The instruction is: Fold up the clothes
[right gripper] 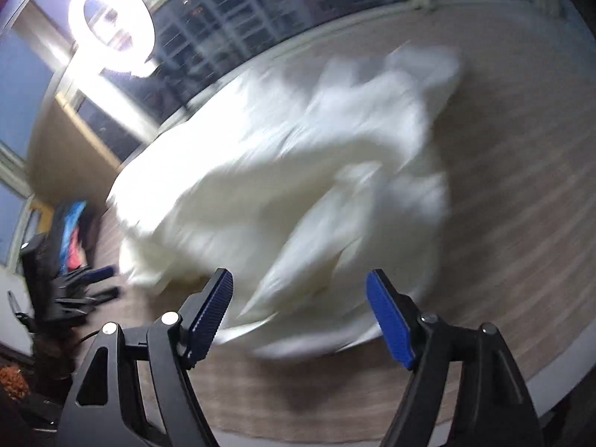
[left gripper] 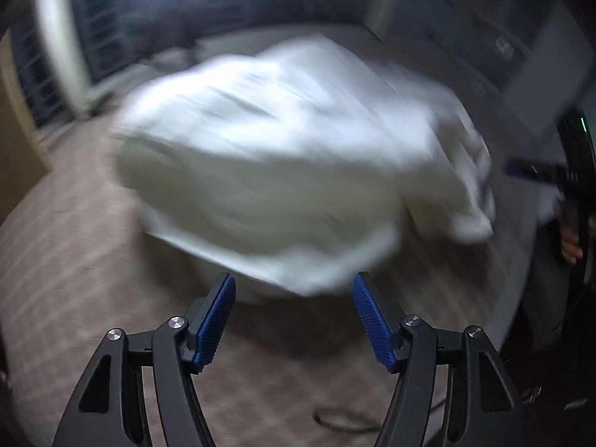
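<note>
A white garment [left gripper: 283, 171] lies crumpled and motion-blurred on a brown wood-grain table [left gripper: 74, 260]. My left gripper [left gripper: 293, 283] stands open just short of the cloth's near edge, with its blue pads [left gripper: 216, 320] wide apart and nothing pressed between them. In the right wrist view the same white garment [right gripper: 283, 186] spreads ahead of my right gripper [right gripper: 300, 275]. That gripper is open too, and the cloth lies below and beyond its blue pads [right gripper: 391, 320] without touching them. The left gripper [right gripper: 85, 279] also shows at the left edge of the right wrist view.
A lit ring light [right gripper: 111, 29] stands at the back left before dark gridded windows [right gripper: 242, 18]. The table's pale rim [right gripper: 551, 380] curves along the lower right. A thin cord [left gripper: 335, 422] lies on the table near me. A hand [left gripper: 570, 246] shows at the right edge.
</note>
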Available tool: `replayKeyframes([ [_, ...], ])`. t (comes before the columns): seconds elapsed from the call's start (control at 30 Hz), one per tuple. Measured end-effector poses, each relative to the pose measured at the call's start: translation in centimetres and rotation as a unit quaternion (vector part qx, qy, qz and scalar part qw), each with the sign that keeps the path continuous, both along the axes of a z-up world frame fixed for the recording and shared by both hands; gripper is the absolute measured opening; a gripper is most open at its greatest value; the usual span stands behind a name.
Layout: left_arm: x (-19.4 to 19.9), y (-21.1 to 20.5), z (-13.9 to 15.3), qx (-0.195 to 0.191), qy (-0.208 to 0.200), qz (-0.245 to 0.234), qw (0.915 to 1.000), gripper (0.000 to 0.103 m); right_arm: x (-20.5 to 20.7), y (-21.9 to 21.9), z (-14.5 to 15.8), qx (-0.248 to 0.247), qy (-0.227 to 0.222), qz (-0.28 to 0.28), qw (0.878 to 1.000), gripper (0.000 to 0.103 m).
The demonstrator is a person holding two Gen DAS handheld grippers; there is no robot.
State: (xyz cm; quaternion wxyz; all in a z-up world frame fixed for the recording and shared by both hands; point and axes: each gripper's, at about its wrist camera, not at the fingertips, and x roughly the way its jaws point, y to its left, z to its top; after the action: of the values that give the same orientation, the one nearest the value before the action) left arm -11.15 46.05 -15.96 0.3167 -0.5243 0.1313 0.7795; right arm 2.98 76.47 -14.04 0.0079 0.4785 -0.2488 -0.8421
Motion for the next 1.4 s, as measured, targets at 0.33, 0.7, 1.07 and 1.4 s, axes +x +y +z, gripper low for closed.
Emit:
replayKeyframes([
  [0.33,-1.6,5.0,-2.0,-0.037,0.077,-0.062,0.9944,0.006,-3.1,-7.2,-3.3,0.085,-0.061,0.112,0.988,0.025],
  [0.7,-1.5,-5.1,13.6,0.107,0.179,0.010,0.9780,0.005,2.3,-3.4,13.6,0.077,0.143,0.036,0.986,0.005],
  [1.07,-4.4,-12.2,15.8,0.054,0.210,0.052,0.9749,0.004,-2.9,-4.7,19.0,0.240,0.193,0.043,0.950,0.003],
  [1.4,-14.2,-12.3,2.6,-0.016,0.070,0.106,0.9918,0.004,-12.4,-3.5,3.9,0.232,-0.003,0.048,0.971,0.045],
])
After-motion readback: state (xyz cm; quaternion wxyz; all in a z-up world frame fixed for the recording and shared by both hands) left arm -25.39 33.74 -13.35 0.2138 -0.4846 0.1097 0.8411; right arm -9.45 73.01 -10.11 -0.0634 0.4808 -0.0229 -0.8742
